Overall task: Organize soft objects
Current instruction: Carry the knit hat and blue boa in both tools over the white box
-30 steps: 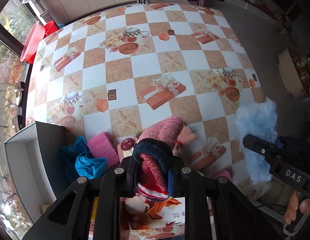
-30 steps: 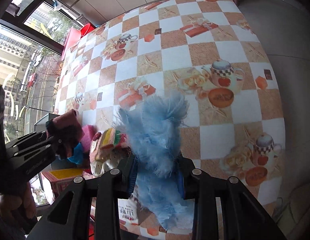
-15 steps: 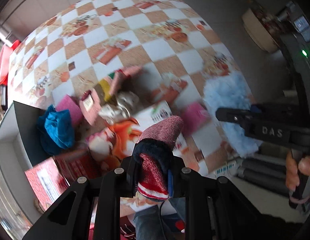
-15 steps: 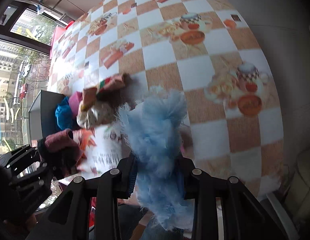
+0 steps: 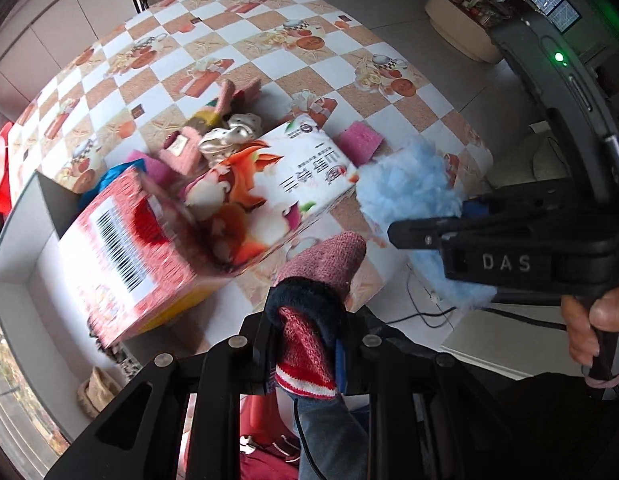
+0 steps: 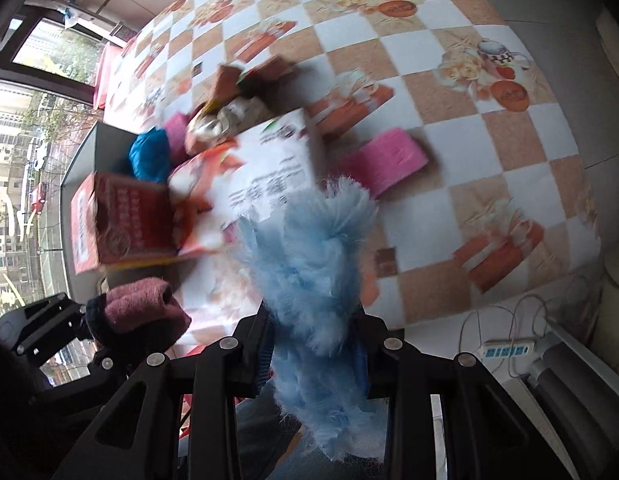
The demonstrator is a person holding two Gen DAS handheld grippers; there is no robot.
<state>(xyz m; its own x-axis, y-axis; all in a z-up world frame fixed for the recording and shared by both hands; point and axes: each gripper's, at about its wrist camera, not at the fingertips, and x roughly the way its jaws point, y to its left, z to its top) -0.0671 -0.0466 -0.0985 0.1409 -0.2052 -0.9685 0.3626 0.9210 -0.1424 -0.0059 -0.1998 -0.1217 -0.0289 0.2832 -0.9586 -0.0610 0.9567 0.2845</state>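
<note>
At lower centre of the left wrist view, the left gripper [image 5: 307, 354] is clamped on a pink knit sock [image 5: 321, 268]. At right, the right gripper [image 5: 413, 234], lettered "DAS", pinches blue fluff [image 5: 409, 188]. The carton's [image 5: 269, 184] printed writing is blurred.

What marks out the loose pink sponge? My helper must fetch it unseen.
On the checkered tablecloth, find the printed carton near the table's front edge. The pink sponge lies alone on its open side, a flat ribbed block, away from the pile of socks behind the carton.
</note>
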